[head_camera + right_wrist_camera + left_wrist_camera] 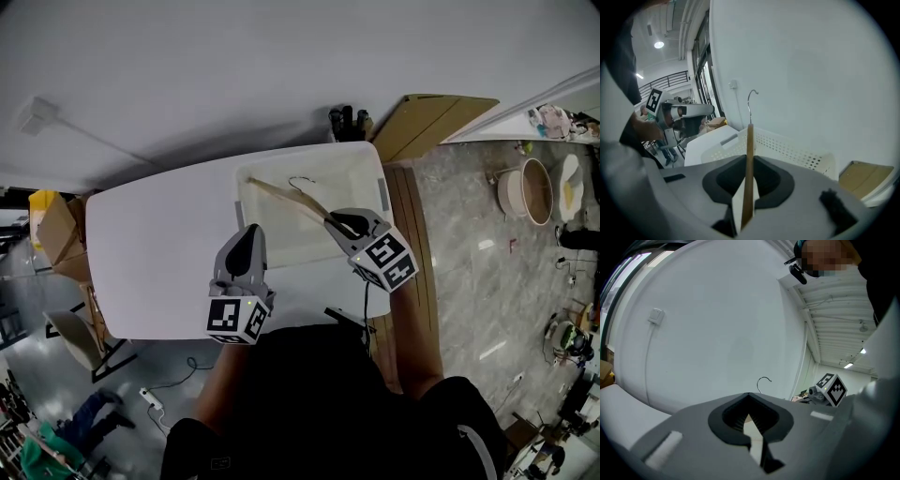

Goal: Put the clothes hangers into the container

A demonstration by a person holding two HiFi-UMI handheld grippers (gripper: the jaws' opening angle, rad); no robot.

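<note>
A white perforated container (361, 178) stands on the back right part of the white table (159, 244). My right gripper (330, 223) is shut on one arm of a wooden clothes hanger (291, 202), which reaches out over the container with its metal hook (302, 180) at the far end. In the right gripper view the hanger (749, 159) runs straight up from between the jaws, over the container (787, 147). My left gripper (251, 232) hovers near the table's front edge, left of the container, shut and empty. The left gripper view catches only the hook (763, 380).
Dark bottles (349, 122) stand behind the container at the wall. Flat cardboard (436, 117) leans to the right of the table and cardboard boxes (56, 230) sit to its left. A round basin (530, 192) is on the stone floor at the right.
</note>
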